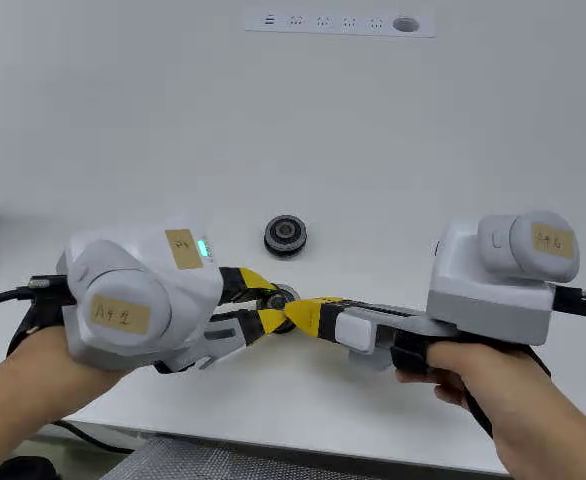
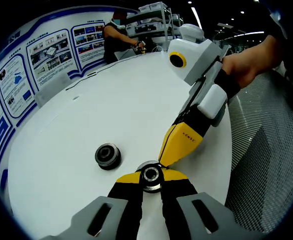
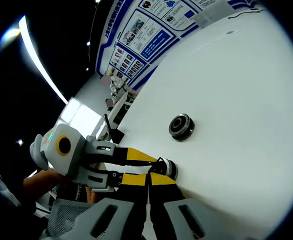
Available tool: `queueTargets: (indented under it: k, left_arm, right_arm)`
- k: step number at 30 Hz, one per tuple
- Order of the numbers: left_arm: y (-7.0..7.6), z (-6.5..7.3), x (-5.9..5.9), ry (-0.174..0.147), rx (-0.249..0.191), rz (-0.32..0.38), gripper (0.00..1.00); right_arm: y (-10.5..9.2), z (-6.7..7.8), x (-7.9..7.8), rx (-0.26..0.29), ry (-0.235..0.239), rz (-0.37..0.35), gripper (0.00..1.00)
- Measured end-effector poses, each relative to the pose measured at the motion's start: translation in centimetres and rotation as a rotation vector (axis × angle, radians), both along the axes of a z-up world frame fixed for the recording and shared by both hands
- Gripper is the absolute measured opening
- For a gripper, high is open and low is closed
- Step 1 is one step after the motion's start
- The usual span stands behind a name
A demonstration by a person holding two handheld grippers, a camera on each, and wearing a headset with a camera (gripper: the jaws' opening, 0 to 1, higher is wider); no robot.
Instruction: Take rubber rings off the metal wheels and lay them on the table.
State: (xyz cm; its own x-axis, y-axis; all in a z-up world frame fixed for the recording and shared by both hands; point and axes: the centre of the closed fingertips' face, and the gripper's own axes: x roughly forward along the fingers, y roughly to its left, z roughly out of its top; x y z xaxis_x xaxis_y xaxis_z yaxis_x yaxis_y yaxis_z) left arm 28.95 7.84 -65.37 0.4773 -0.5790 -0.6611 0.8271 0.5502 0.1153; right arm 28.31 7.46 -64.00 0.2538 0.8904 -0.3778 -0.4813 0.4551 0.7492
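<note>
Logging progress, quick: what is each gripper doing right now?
Left gripper: shut on the metal wheel.
Right gripper: shut, tips against that wheel.

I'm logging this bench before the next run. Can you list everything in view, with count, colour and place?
loose wheel: one, black and silver, on the table beyond the grippers
held wheel: one, black and silver, between the left gripper's jaws
power strip: one, white, far table edge
table: one, white
posters: several, blue and white, on the wall
bystander: one, dark top, at the table's far end
left gripper: grey, yellow-black jaws, shut on the held wheel
right gripper: same colours, jaws together, tips at the held wheel
</note>
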Motion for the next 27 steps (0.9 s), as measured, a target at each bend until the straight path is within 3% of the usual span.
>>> queueTargets:
  k: [5, 17, 27]
  left_arm:
    - [0.0, 0.02, 0.01, -0.008, -0.003, 0.004, 0.14]
    - [0.08, 0.14, -0.16, -0.005, 0.012, 0.01, 0.15]
    - [0.6, 0.94, -0.5, -0.003, -0.018, 0.037, 0.22]
  right_arm:
    - [-0.19, -0.07, -0.02, 0.014, 0.047, -0.033, 0.01]
    - [-0.23, -0.33, -0.18, -0.002, 0.051, -0.033, 0.01]
    - [-0.48, -0.31, -0.12, -0.001, 0.062, -0.046, 0.02]
